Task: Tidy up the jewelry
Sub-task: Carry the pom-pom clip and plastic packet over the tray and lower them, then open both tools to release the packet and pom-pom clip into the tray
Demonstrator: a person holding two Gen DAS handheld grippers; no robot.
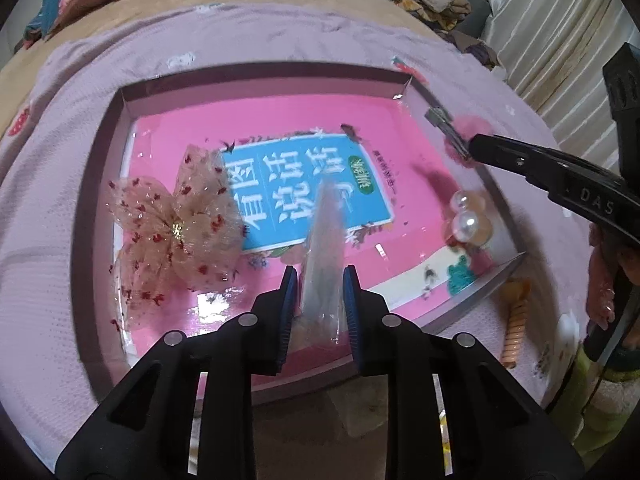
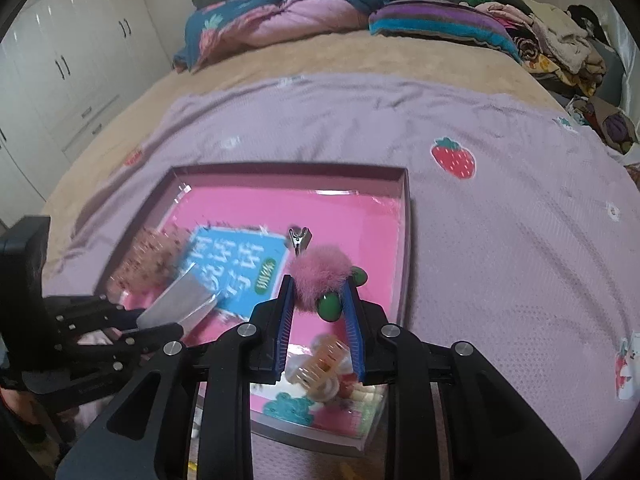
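pink fluff: right gripper (image 2: 319, 295) has its jaws closed on a pom-pom hair clip (image 2: 320, 270). Grip is on fur and green beads; the metal clip end sticks out ahead, unheld.
clear sleeve: left gripper (image 1: 319, 292) has its jaws closed on a thin clear packet (image 1: 326, 256), standing on edge over the tray's near side.
tray: shallow pink-lined tray (image 1: 256, 76) on the lilac blanket (image 2: 500, 208) on the bed; holds the mesh bow (image 1: 176, 232) at its left side and the pearl piece (image 1: 466, 216) by its right wall.
risk 1: fur compresses, so the clip could likely slip or rotate out and drop onto the pearls.
risk 2: the packet is floppy; it may fold or slide if tilted.
risk 3: the grippers are near each other over the tray; crossing paths could clash.
edges: tray walls are low, catch hazard on a shallow approach.
open room: the tray's far half is mostly bare; blanket to its right is free. The coil tie (image 1: 516, 320) sits outside the near right corner.
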